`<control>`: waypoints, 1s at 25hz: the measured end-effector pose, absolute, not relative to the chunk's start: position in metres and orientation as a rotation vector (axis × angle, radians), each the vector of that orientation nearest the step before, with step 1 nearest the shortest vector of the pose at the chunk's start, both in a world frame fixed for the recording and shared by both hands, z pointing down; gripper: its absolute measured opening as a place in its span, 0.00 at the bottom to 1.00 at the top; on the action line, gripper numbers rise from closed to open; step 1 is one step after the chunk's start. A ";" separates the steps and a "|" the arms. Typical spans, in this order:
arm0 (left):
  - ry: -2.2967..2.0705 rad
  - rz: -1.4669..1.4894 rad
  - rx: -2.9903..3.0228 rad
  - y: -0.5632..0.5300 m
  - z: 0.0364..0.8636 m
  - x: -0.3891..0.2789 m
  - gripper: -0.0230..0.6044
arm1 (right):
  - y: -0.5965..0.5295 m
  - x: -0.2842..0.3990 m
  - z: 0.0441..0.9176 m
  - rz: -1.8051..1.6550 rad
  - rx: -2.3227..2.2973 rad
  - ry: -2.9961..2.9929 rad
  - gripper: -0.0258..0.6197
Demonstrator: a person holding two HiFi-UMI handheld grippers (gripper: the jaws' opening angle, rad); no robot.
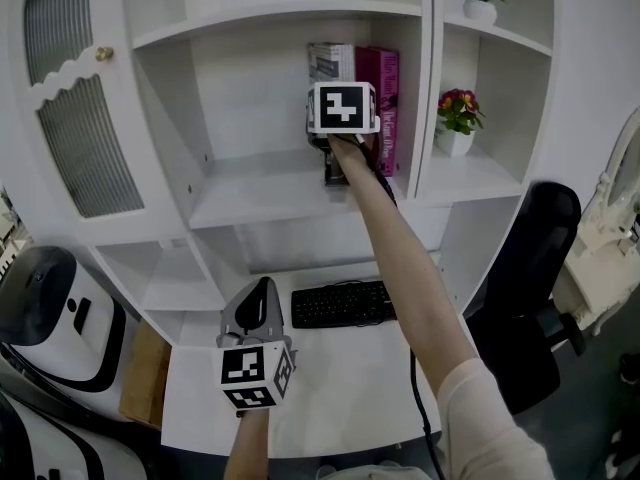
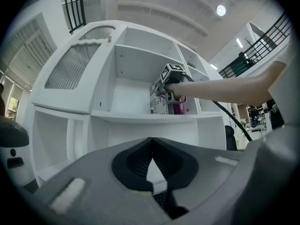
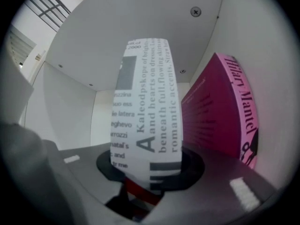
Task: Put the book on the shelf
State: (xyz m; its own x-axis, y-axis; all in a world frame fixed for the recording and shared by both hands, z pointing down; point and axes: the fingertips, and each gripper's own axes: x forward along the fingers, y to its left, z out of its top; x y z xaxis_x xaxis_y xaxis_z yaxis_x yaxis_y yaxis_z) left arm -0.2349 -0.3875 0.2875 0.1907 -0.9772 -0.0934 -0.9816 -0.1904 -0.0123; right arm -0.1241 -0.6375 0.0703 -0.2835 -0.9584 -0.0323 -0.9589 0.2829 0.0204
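The book (image 3: 147,116) we held upright, spine vertical, pinched between the right gripper's (image 1: 338,168) fingers (image 3: 194,165) in the shelf (image 1: 250,193) bay, just left of the magenta book (image 1: 378,93). Our left gripper (image 1: 260,293), fingers pressed together, hung low over the bench (image 1: 340,388).

A white shelf unit (image 1: 290,196) fills the upper frame, with a ribbed-glass cabinet door (image 1: 85,148) at upper left and a flowering potted plant (image 1: 460,116) in a right compartment. Below it, a white desk (image 1: 350,388) carries a black keyboard (image 1: 343,304). A black office chair (image 1: 535,268) stands at right. A round ceiling light (image 2: 221,10) glows at the upper right of the left gripper view.
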 end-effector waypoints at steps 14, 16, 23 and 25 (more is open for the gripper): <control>1.967 0.061 -2.366 -0.374 0.295 -0.235 0.03 | -0.637 -0.130 0.076 -0.053 -1.786 2.570 0.35; 1.977 0.050 -2.360 -0.371 0.296 -0.237 0.03 | -0.636 -0.129 0.079 -0.087 -1.764 2.566 0.37; 1.986 0.041 -2.356 -0.361 0.297 -0.237 0.03 | -0.616 -0.121 0.087 -0.045 -1.752 2.554 0.39; 1.978 0.037 -2.360 -0.358 0.297 -0.233 0.03 | -0.604 -0.118 0.088 -0.028 -1.723 2.558 0.39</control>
